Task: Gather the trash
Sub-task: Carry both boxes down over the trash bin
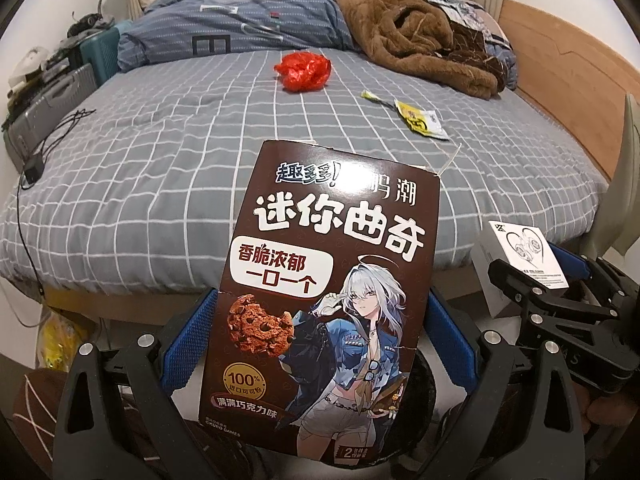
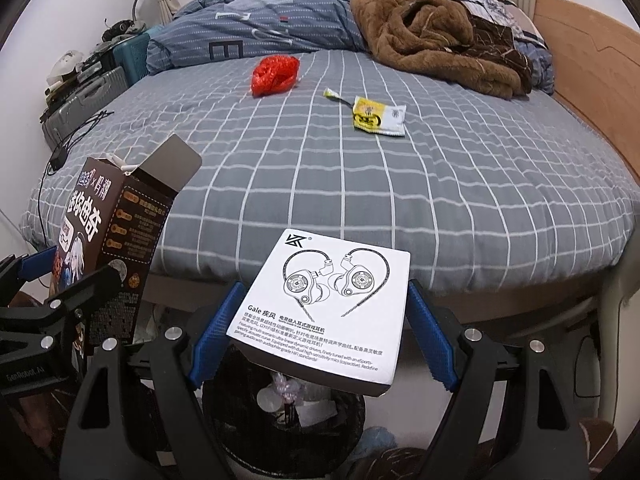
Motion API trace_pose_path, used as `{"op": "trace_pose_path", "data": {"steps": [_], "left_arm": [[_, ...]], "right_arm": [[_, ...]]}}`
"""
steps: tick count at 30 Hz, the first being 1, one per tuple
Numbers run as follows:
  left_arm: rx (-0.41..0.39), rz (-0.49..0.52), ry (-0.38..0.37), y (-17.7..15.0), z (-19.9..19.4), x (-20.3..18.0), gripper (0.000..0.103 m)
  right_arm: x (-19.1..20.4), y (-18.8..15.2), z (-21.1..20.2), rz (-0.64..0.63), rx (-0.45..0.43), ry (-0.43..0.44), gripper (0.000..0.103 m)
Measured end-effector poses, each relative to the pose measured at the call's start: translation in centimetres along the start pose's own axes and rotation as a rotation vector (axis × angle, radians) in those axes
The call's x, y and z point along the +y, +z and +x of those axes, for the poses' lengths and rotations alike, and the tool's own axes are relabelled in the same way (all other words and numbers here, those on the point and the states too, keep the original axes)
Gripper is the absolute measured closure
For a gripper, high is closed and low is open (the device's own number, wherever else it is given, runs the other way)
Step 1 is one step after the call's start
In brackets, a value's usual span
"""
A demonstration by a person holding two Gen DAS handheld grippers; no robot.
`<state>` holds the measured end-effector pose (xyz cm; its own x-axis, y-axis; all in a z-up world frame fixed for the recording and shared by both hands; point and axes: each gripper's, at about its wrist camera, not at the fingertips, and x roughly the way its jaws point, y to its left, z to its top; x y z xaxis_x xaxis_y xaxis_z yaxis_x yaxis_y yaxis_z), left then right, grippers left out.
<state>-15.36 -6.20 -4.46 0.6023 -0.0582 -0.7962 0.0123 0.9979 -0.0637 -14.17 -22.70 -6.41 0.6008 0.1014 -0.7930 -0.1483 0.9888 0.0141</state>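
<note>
While the left claw (image 1: 320, 344) grips a brown cookie box (image 1: 332, 288) between its blue pads, the right claw (image 2: 320, 316) is clamped on a white earphone box (image 2: 324, 304), its pads pressed against both side edges. In the left wrist view the cookie box fills the middle, printed face toward the camera, and the earphone box (image 1: 520, 260) shows at about 3 o'clock from it, held in the other claw. In the right wrist view the cookie box (image 2: 108, 240) stands at 9 o'clock from the earphone box, its top flap open and tilted up.

Directly beneath the earphone box, at 6 o'clock in the right wrist view, sits a dark mesh trash bin (image 2: 280, 412) with pale crumpled scraps inside; both boxes hang in the air near the foot of the bed (image 2: 440, 200).

On the grey checked bed sheet, a crumpled red plastic bag (image 2: 276, 74) lies toward 12 o'clock from the earphone box, and a yellow-and-white wrapper (image 2: 378, 116) lies at about 1 o'clock, with a small torn yellow strip (image 2: 334, 94) just beside it. These three pieces lie apart from both claws. Farther back, a brown fleece blanket (image 2: 432, 32) is heaped at 1 o'clock by the wooden headboard (image 2: 592, 60), and a blue striped quilt (image 2: 260, 20) is bunched at 11 o'clock.
</note>
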Motion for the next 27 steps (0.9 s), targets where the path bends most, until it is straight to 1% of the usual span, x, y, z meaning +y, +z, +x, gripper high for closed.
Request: {"op": "trace_pose_path", "data": {"steps": [14, 19, 27], "left_arm": [[0.085, 0.001, 0.008, -3.3, 1.0, 0.0, 0.008], [0.133, 0.004, 0.01, -4.5, 2.2, 0.2, 0.008], [0.213, 0.006, 0.016, -5.9, 5.2, 0.8, 0.008]], "right_arm": [[-0.1, -3.4, 1.1, 0.005, 0.086, 0.002, 0.025], [-0.2, -4.6, 2.6, -0.002, 0.138, -0.01, 0.025], [0.0, -5.8, 5.6, 0.001, 0.234, 0.002, 0.025]]}}
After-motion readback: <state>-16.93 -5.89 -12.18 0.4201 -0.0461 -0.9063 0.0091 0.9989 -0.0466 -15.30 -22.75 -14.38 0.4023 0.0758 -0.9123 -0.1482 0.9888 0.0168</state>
